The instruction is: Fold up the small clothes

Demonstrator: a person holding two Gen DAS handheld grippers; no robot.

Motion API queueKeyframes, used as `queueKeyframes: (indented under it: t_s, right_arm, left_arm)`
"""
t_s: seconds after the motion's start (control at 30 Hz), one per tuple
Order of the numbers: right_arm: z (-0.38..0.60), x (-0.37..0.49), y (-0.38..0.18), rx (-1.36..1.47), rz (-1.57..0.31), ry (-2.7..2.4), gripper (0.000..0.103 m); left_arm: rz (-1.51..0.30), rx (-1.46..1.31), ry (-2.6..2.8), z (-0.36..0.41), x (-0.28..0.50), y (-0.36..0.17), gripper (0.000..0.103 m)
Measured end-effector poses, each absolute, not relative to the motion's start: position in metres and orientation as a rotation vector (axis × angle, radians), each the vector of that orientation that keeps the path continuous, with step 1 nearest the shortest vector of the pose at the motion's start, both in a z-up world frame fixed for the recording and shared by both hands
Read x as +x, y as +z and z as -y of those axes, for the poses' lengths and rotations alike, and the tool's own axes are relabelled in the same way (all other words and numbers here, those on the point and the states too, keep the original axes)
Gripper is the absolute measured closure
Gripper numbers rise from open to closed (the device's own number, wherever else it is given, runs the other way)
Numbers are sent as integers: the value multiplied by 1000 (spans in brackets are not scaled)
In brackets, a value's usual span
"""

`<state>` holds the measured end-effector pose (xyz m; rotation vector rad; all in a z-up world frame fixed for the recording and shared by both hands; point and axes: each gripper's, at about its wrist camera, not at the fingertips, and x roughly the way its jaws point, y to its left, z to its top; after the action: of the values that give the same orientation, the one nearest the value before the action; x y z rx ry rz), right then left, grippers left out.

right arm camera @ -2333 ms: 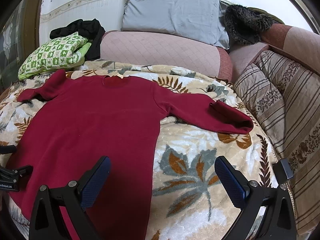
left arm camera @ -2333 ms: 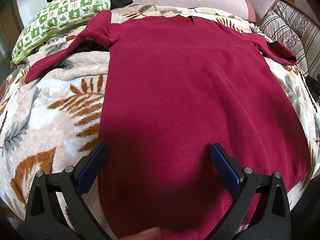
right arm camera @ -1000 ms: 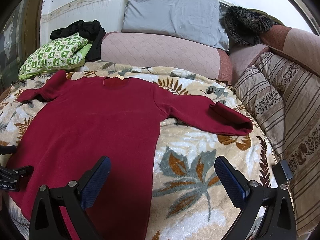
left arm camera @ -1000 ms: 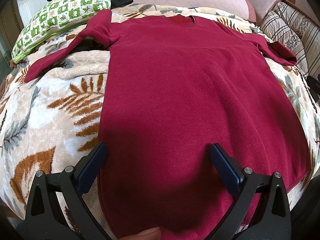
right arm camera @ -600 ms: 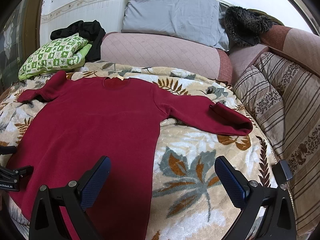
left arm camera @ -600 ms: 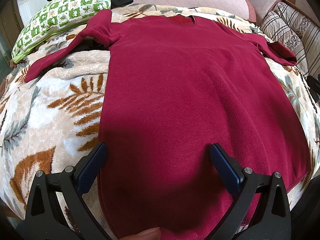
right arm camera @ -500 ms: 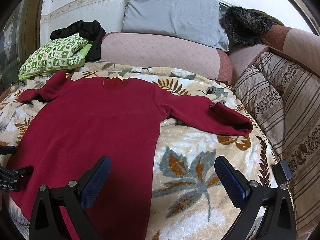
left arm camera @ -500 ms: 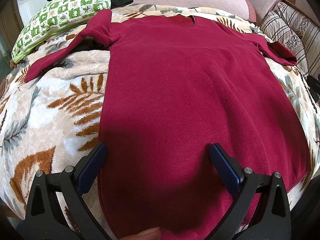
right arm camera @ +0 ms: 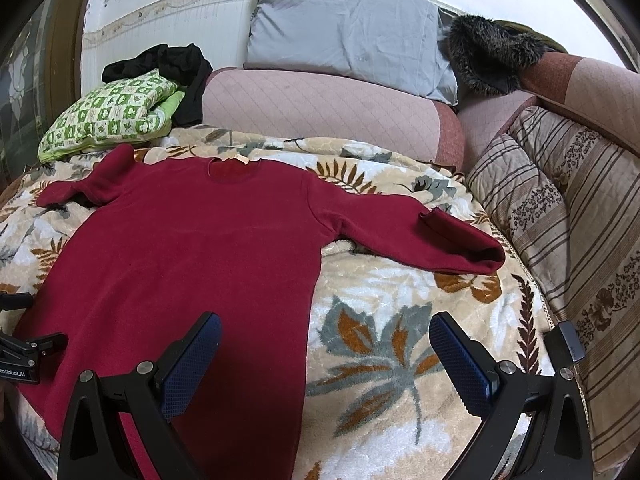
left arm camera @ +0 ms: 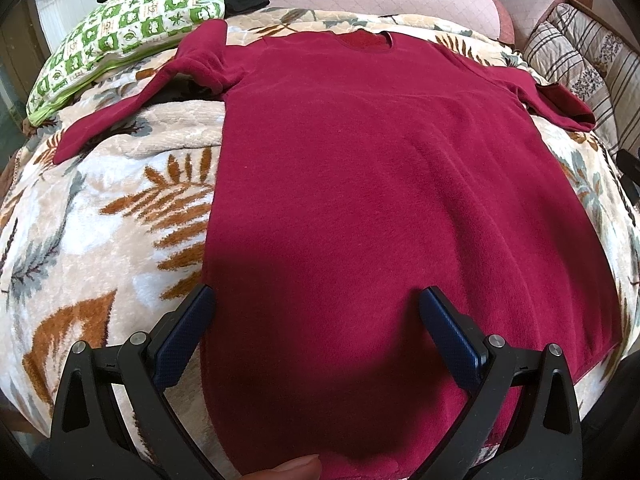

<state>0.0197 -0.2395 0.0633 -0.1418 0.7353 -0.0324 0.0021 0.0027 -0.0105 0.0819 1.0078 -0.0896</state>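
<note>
crimson fleece fills my left wrist view: the red top (left arm camera: 380, 184) lies flat and face up on the leaf-print blanket (left arm camera: 92, 216), its long axis running straight away from me, hem nearest, neckline farthest. my left gripper (left arm camera: 316, 320) hangs over the hem end of the top with its jaws spread wide and nothing between them; one fingertip sits at the top's left side edge, the other over the body cloth. the left sleeve (left arm camera: 132, 108) trails off the top's shoulder toward the green checked pillow (left arm camera: 120, 36), partly bunched at the armpit. whether the pads touch the fleece i cannot tell.

from my right wrist view the same red top (right arm camera: 188, 248) lies left of centre, and my right gripper (right arm camera: 324, 344) is also wide open and empty, straddling the top's right side edge: one fingertip over the fleece, the other over bare blanket (right arm camera: 400, 352). the right sleeve (right arm camera: 416, 232) stretches out from the top's shoulder toward the striped cushion (right arm camera: 560, 216), cuff doubled over.

my reading: nothing is folded yet. each sleeve lies beyond its own gripper, up at the far end of the top, so the right claw is nearer the right sleeve and the left claw nearer the left one.
</note>
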Motion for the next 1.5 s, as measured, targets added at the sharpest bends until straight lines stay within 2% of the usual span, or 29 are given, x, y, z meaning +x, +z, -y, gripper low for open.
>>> queueKeyframes:
  t_s: [0.6,0.7,0.87,0.97,1.1,1.2,1.33,1.5]
  right_arm:
    - [236,13,62,-135,-715,-24,0]
    - [235,14,62,-133,-715,-20,0]
    - [232,17,61,-138,-711,-7,0]
    - [229,20,61,-148,-707,3,0]
    - [221,21,61,-185,-695,19,0]
    - [213,22,59,-225,-691,33,0]
    - [201,25,53,-300,-692,49,0]
    - [186,27,44,-394,-693,72,0]
  left_arm:
    - [-1039,50,-74,-13,4,-4,1]
    - [-1021,18,-69,-26,11,10,1]
    - [-921,-205,-76,-96,38,60,1]
    - [-923,-350,-24,-158,64,69,1]
    - [-945,-533,69,-249,88,60,1]
    - [-874,-752,40,-312,101,51,1]
    - [-896,-954,-5,-353,126,22,1]
    - [-837,-1170,-64,-376,145,-9,1]
